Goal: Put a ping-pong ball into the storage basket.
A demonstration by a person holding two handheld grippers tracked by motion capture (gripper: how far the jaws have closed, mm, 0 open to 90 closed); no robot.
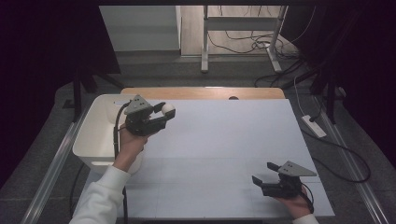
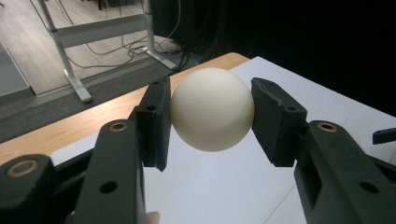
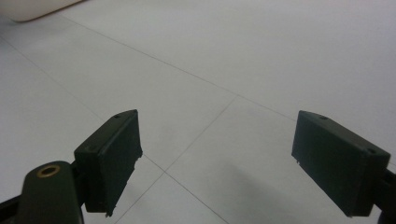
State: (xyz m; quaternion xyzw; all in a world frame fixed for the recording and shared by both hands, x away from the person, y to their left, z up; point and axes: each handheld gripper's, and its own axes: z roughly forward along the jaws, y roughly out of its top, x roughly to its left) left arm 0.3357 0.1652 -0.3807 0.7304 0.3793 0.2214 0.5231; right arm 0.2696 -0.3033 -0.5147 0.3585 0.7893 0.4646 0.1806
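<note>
Between the pads [image 2: 156, 123] of the left gripper [image 2: 210, 116] sits a cream ball [image 2: 212, 109], pinched on both sides and held clear above the white sheet. From the high view the left gripper [image 1: 161, 115] carries the ball [image 1: 167, 110] at its tips, just past the right-hand wall of a white bin [image 1: 88, 140], with the ball over the table's white sheet [image 1: 224, 140] rather than over the bin. The person's left hand [image 1: 128, 144] and white sleeve [image 1: 100, 196] cross the bin's near right corner. What lies inside the bin cannot be told from these angles; the part of its inner floor that shows looks bare.

Beyond the ball, in the left gripper view, a strip of wooden tabletop [image 2: 70, 126] runs along the sheet's far edge, then grey floor with a metal desk frame [image 2: 70, 74] and cables.

The right gripper [image 1: 264, 173] rests low near the sheet's front right corner, well apart from the ball and the bin. Its pads [image 3: 114, 154] stand spread wide with nothing between them, only the seamed white sheet [image 3: 233, 60] beneath. A pale rounded edge, probably the bin [image 3: 37, 9], shows at the top left corner of the right gripper view.
</note>
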